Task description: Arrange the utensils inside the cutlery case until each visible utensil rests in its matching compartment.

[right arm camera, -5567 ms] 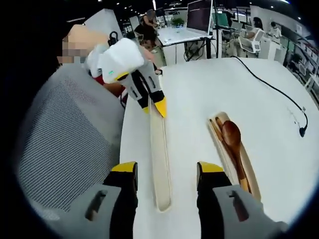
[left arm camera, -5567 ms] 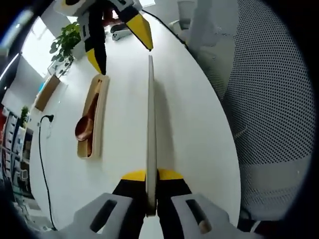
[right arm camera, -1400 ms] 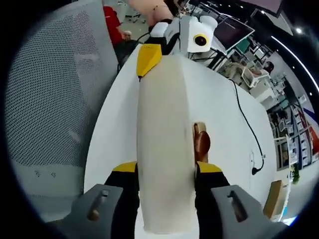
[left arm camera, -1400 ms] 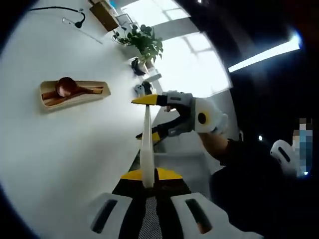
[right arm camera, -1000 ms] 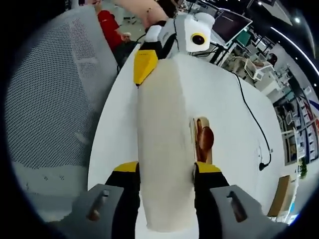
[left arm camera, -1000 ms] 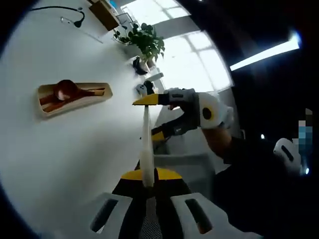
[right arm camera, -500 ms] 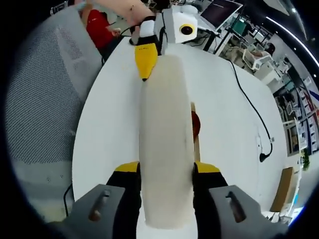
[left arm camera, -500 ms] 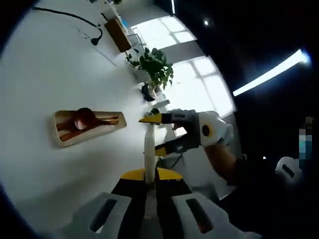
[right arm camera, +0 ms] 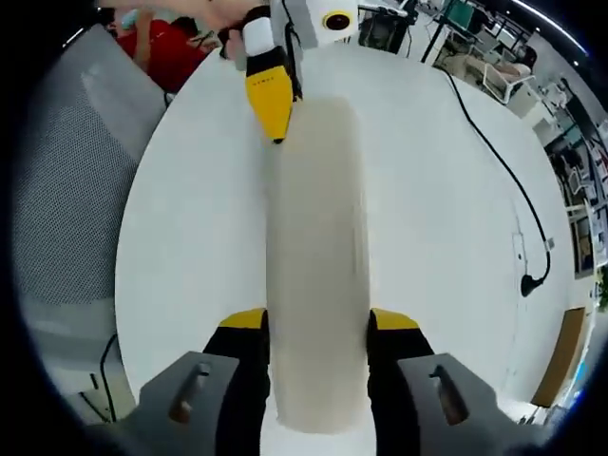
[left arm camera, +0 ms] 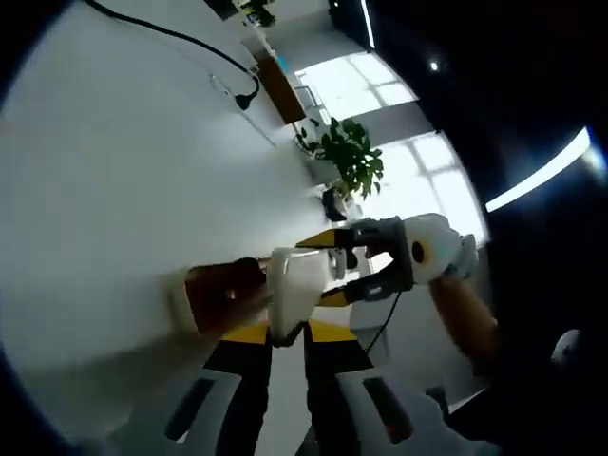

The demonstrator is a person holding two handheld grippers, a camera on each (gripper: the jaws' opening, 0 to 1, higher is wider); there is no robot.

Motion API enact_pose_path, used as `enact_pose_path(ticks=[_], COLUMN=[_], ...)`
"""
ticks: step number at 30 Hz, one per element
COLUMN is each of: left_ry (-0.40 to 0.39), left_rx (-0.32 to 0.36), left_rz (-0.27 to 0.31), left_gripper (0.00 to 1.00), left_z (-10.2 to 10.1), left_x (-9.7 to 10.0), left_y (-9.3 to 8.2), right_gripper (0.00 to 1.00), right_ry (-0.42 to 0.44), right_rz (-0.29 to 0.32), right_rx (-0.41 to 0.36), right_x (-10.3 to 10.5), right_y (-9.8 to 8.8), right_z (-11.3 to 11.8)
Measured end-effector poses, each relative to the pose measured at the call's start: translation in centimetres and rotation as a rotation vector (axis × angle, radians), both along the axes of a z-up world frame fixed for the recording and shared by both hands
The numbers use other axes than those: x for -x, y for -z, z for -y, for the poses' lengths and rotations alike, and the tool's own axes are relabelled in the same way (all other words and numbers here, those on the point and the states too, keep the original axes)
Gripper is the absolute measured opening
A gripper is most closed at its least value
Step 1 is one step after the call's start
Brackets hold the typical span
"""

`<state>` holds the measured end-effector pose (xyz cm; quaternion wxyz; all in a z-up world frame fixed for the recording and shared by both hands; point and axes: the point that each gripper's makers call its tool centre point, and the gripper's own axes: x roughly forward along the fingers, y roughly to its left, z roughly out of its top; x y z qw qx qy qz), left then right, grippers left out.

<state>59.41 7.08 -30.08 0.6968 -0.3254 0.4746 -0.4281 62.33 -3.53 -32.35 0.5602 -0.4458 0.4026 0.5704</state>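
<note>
Your right gripper [right arm camera: 316,328] is holding one long cream lid [right arm camera: 318,256] lengthwise, its near end sitting between the two yellow-tipped fingers [right arm camera: 239,328], which are pressing on its two long edges. In the left gripper view, your left gripper [left arm camera: 287,334] is pinching the other end of that same lid [left arm camera: 294,285] edge-on, fingers [left arm camera: 331,332] nearly together on its thin wall. So two grippers are carrying the one lid above the white bench [right arm camera: 190,209]. Just past the left fingers and partly behind the lid, the open cutlery case [left arm camera: 204,296] is lying on the bench [left arm camera: 114,171] with a brown wooden utensil [left arm camera: 228,285] inside; blur is keeping you from counting more pieces or telling which compartment. In the right gripper view the lid is covering the case entirely. Farther off, one black cable [right arm camera: 499,157] is running across the bench to a plug, a mesh chair back [right arm camera: 62,190] is standing at the bench edge, and a potted plant [left arm camera: 353,163] is sitting by the bright windows.
</note>
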Motion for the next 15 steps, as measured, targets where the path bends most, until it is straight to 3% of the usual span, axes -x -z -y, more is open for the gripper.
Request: enact_pose_path(ticks=[1,3,5,7,11,15], left_ry=[0.018,0.028,0.012,-0.002,0.106,0.198], left_rx=[-0.047,-0.062,-0.059,-0.071,-0.204,-0.287], left_rz=[0.038,0.07,0.072,0.114,0.212,0.254], left_gripper=[0.13,0.14,0.22,0.33,0.53,0.59], left_z=[-0.4,-0.8,-1.4,-2.1,-3.6,-3.7], left_x=[-0.2,-0.5,-0.8,-1.2,-0.3,0.9], left_y=[0.3,-0.1,-0.7,-0.9,0.3,2.0], right_gripper=[0.38,0.38,0.38,0.38,0.38,0.38], right_ry=[-0.009,-0.014,0.009,0.013,-0.004,-0.027], right_rz=[-0.01,-0.038,-0.096,-0.099,-0.13,-0.136], right_rx=[0.018,0.032,0.021,0.016,0.027,0.043], right_x=[-0.3,-0.4,-0.1,-0.5,-0.3,-0.2], right_y=[0.3,0.7,1.0,1.2,2.1,2.6], right_z=[0.3,0.5,0.3,0.0,-0.4,-0.6])
